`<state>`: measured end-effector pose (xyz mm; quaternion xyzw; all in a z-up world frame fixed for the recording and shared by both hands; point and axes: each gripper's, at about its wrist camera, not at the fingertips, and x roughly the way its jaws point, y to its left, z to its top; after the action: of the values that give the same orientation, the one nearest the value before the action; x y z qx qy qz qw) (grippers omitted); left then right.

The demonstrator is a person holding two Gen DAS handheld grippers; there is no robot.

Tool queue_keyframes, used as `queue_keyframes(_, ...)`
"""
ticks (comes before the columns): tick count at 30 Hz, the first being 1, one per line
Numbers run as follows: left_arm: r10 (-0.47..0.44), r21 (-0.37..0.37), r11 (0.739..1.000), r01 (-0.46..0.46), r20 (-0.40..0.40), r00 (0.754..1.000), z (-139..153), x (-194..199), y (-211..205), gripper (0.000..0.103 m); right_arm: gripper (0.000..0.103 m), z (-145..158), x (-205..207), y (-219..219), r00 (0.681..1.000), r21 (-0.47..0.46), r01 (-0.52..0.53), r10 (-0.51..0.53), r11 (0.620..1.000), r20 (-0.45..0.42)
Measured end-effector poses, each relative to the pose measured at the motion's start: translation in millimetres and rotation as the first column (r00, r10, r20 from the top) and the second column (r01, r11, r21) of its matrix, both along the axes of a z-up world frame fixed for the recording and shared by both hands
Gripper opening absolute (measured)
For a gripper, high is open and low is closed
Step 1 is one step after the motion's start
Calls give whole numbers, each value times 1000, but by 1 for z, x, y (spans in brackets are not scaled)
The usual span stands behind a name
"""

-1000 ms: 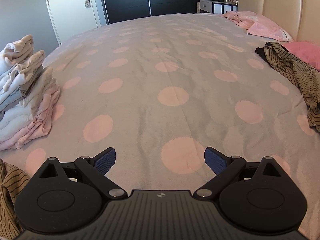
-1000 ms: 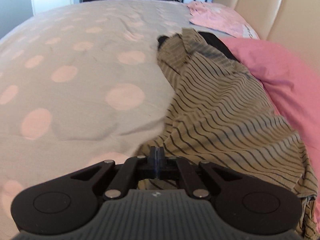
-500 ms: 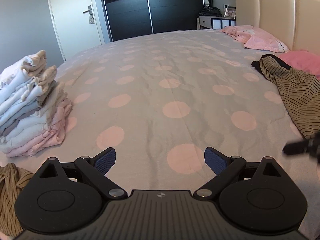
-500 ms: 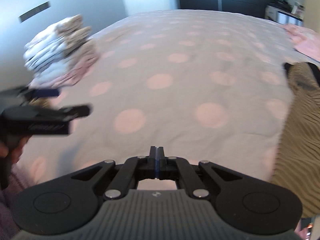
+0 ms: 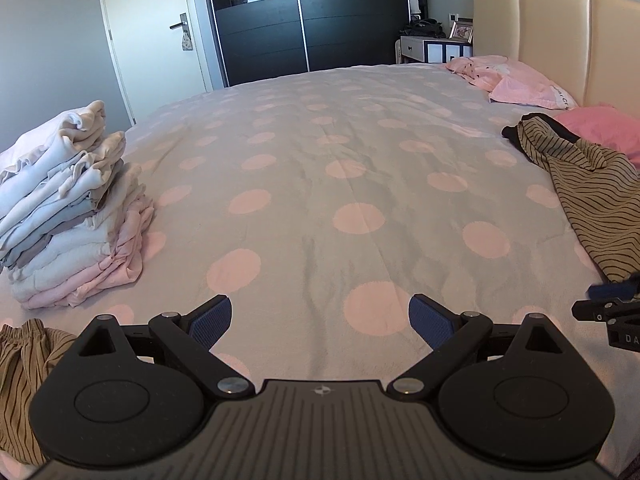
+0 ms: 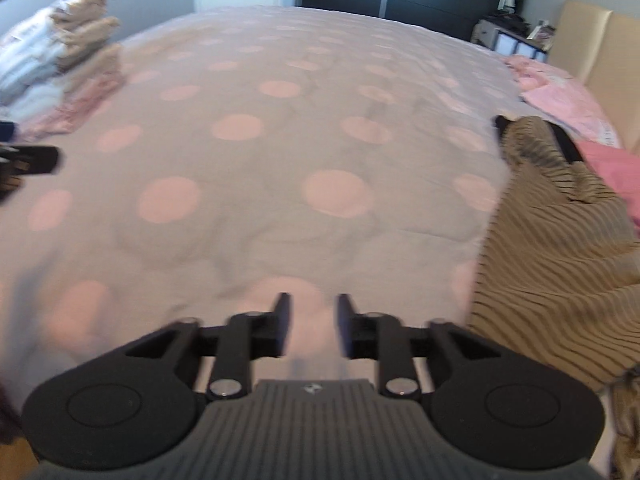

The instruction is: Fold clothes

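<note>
Left tool (image 5: pixel 320 316): jaws spread wide, nothing between them, held over the bed (image 5: pixel 320 184) with its grey, pink-dotted cover.
Right tool (image 6: pixel 310 320): jaws parted by a narrow gap, gripping nothing — this view is blurred.
Striped garment (image 5: pixel 588 196): tan with dark stripes, lying loose and unfolded on the bed, ahead and to the right of the left tool; in the right wrist view it lies just right of the right tool (image 6: pixel 560 248), not touched by it.
Folded stack (image 5: pixel 68 208): one pile of white, pale blue and pink clothes, ahead and left of the left tool; well left of the right tool.
Second striped piece (image 5: pixel 24 380): tan striped cloth at the near left, beside the left tool's body.
In the way: open bedcover lies straight ahead of both tools.
Further off: two pink pillows — one (image 5: pixel 520 84) far ahead, one (image 5: pixel 600 128) touching the striped garment; a padded headboard (image 5: pixel 560 40), a dark wardrobe (image 5: pixel 304 20), a white door (image 5: pixel 152 32), a bedside cabinet (image 5: pixel 432 48).
Count: two tools, one stack, two striped pieces.
</note>
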<state>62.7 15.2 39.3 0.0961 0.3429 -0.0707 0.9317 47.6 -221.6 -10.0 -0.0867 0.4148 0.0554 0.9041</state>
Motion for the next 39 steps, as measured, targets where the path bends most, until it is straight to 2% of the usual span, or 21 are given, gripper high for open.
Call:
queue_keyframes(4,-5,12,1000,5,-10,1000,-4,0,-2,97,47,-14,10,-20,996,-145,86,-85,986,16)
queue_keyframes(8,-7,23,1000,8,-26,1000,-9,2,-4,97,69,-26,19,-45,985,-243,171,-162,955,55)
queue_keyframes(12,-7,45,999,10,-48,999,-15,6,-7,97,77,-32,27,-64,976,-287,219,-205,932,79)
queue_keyframes(16,-16,61,998,21,-73,997,-23,11,-13,97,77,-42,35,-75,972,-318,235,-224,918,72)
queue_keyframes(19,-29,67,997,35,-85,996,-27,15,-19,97,75,-50,43,-87,968,-299,248,-244,922,50)
queue_keyframes(20,-33,68,997,39,-88,996,-28,16,-21,97,73,-52,46,-91,967,-288,254,-252,923,43)
queue_keyframes(22,-39,70,997,45,-93,995,-29,19,-24,97,56,-56,52,-100,963,-255,267,-269,929,27)
queue_keyframes(24,-42,72,996,50,-100,994,-31,22,-27,97,22,-58,57,-110,955,-212,291,-297,933,7)
queue_keyframes(25,-43,73,996,51,-105,994,-33,24,-28,97,20,-58,59,-115,951,-187,304,-309,934,-1)
queue_keyframes(27,-46,74,996,54,-114,992,-36,27,-29,97,7,-56,63,-123,943,-158,328,-333,931,-2)
queue_keyframes(30,-49,72,996,58,-122,991,-38,29,-31,97,6,-47,63,-126,937,-98,347,-348,933,5)
queue_keyframes(32,-52,68,996,60,-123,991,-37,30,-31,97,6,-38,63,-117,948,-27,318,-319,948,-17)
queue_keyframes(36,-60,65,996,68,-109,992,-34,29,-32,97,5,-17,55,-74,984,63,177,-176,982,-25)
queue_keyframes(39,-65,66,995,71,-94,993,-30,25,-31,97,6,-4,43,-40,997,148,63,-56,987,-49)
